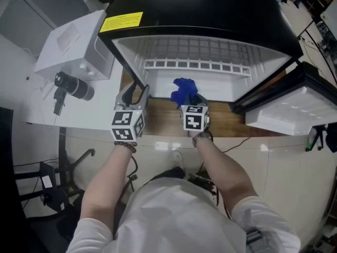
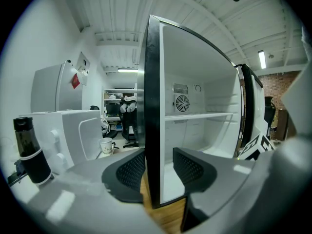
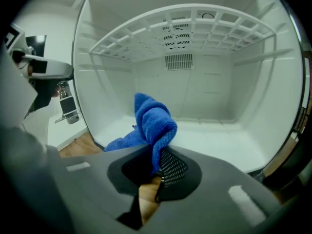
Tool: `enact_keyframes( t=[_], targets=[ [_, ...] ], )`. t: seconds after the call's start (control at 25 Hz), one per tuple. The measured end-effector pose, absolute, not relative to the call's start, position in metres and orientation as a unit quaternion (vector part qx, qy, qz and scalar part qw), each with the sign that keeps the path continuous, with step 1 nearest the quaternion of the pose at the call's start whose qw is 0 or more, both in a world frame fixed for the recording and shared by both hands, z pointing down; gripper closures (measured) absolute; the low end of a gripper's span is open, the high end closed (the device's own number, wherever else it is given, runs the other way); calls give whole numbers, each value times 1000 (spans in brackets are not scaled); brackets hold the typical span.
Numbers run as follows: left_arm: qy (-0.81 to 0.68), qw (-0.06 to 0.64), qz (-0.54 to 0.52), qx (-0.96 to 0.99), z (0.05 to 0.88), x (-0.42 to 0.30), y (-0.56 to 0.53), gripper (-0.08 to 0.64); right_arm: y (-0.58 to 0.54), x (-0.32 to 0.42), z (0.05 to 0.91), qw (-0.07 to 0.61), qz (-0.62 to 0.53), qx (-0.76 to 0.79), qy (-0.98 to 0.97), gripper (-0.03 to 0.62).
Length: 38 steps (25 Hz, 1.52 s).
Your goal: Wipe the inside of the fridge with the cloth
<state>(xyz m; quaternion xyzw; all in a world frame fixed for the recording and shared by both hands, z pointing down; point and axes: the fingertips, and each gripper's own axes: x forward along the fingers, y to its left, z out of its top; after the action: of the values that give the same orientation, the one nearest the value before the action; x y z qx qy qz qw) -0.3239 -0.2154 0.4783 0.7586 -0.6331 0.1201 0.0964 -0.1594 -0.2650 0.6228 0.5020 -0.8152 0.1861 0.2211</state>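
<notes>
a small black fridge (image 1: 210, 15) stands open at the top of the head view, its white door (image 1: 295, 109) swung out to the right and a yellow label (image 1: 121, 21) on its top at upper left. inside, a white grid shelf (image 1: 195, 64) runs across the cavity, and the left gripper view shows a round fan vent (image 2: 181, 103) on the back wall. the right gripper (image 1: 190, 100) sits at the centre of the head view, at the mouth of the fridge, with its jaws closed on a blue cloth (image 3: 153, 121). the cloth stands bunched up out of the jaws in front of the white fridge floor, with one fold trailing to the lower left toward the front edge; whether it touches the floor cannot be told. the left gripper (image 1: 134, 95) is just to the left of it, and its jaws stand apart astride the front edge of the fridge's left wall. the black edge is between them, with a gap showing at the inner jaw, so nothing is gripped. the marker cubes (image 1: 127, 125) lie side by side below the opening. the fridge rests on a wooden board (image 1: 163, 117) on a white counter (image 1: 79, 115). on the counter at upper left are a white appliance (image 1: 73, 46) and, below it, a black bottle (image 1: 73, 86). a white mug (image 2: 107, 145) stands further back in the left gripper view.
</notes>
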Motion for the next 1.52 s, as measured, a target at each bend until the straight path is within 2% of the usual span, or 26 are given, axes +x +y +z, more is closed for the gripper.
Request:
enact_keyframes(
  t=[0.44, 0.96, 1.2, 1.52],
  targets=[
    [-631, 93, 126, 759, 478, -322, -209, 390, -278, -80, 621, 218, 196, 560, -775, 554],
    [-599, 88, 137, 784, 481, -283, -203, 403, -289, 1, 624, 230, 210, 627, -715, 554],
    [-582, 83, 140, 796, 478, -263, -206, 405, -286, 14, 627, 246, 216, 640, -695, 555],
    [-513, 68, 154, 842, 475, -213, -213, 403, -281, -15, 580, 181, 171, 576, -778, 555]
  ],
)
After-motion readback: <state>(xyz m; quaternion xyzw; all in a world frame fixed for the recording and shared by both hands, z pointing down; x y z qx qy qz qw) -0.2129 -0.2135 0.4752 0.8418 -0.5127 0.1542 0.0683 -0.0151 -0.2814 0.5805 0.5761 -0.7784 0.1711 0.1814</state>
